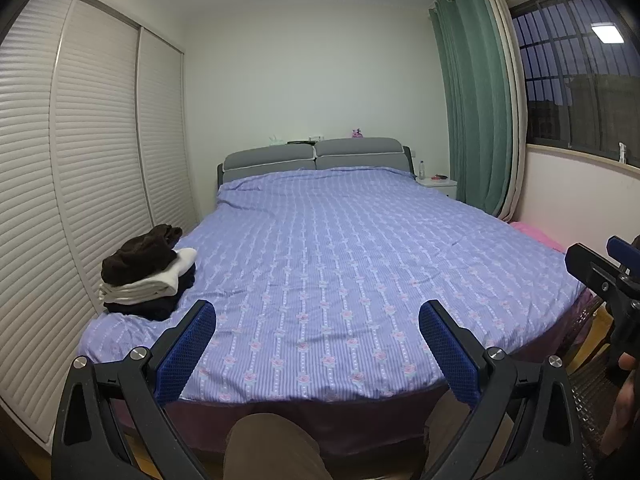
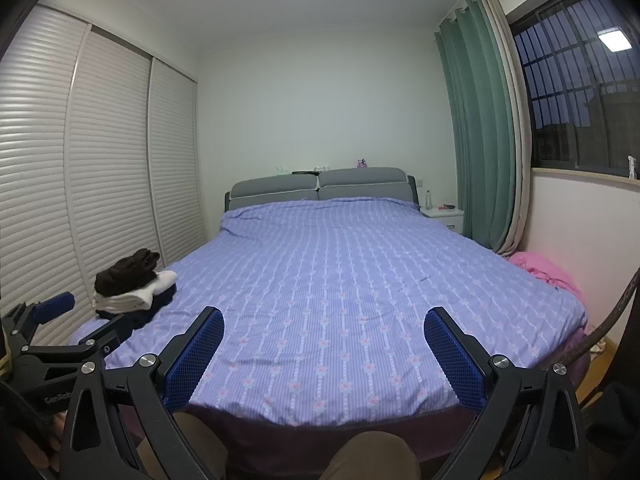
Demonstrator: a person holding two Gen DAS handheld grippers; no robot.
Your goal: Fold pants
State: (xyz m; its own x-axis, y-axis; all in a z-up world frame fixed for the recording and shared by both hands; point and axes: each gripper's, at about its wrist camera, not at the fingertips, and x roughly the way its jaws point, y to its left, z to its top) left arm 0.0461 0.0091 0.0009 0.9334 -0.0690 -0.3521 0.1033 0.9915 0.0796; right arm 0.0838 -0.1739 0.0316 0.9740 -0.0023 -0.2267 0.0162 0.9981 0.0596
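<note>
At lower left of the frame, a stack of folded clothes (image 1: 146, 276) sits finished on the bed (image 1: 340, 248); your left gripper (image 1: 316, 344) and right gripper (image 2: 324, 346) gape wide, empty, with no unfolded pants visible.

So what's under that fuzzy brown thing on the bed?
Under the brown garment lies a folded white garment, and under that a dark navy one, all stacked on the purple bedspread. Their covered parts are hidden, so I can't tell which are pants.

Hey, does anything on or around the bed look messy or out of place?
Mostly tidy. The clothes stack at the bed's near left corner has a dark brown garment slumped unfolded on top, and pink fabric lies bunched at the right edge.
</note>
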